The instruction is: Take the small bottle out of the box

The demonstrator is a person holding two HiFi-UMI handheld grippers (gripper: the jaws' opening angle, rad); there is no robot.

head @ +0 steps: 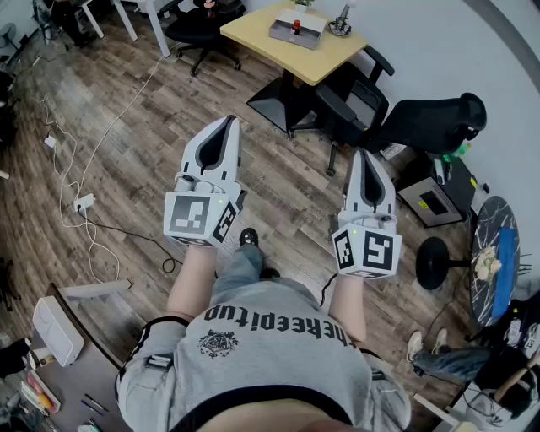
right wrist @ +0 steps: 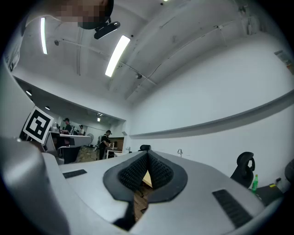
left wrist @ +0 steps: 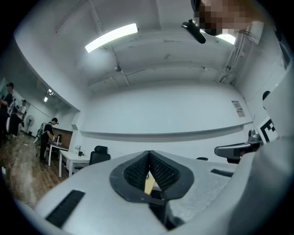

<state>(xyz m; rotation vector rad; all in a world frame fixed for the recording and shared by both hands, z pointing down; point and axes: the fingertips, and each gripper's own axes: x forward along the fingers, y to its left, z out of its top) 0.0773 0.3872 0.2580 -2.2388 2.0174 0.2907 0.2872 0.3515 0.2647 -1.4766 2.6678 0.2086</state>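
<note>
A person is standing on a wood-plank floor (head: 126, 143) in an office room, holding both grippers out in front at waist height. A white cable (head: 67, 160) is trailing across the planks at the left. A yellow table (head: 253, 29) is standing at the far end, well apart from both grippers, with black chairs (head: 354, 105) crowding its near side. White walls are closing the room on the right, and in the left gripper view a strip light (left wrist: 111, 36) is glowing on the white ceiling.

A grey box (head: 283, 35) is sitting on the table near its far edge. Inside it the bottle (head: 295, 24) is standing upright, showing as a small pale thing with a red part. It is too small to make out further. A metal item (head: 340, 24) is resting just beside the box.

The left gripper (head: 229, 125) is pointing towards the table with its jaws pressed together at the tips and nothing between them; its own view (left wrist: 149, 158) is showing the ribbed pads meeting. The right gripper (head: 364, 157) is pointing the same way, also closed on nothing, as its own view (right wrist: 147, 158) is showing.
</note>
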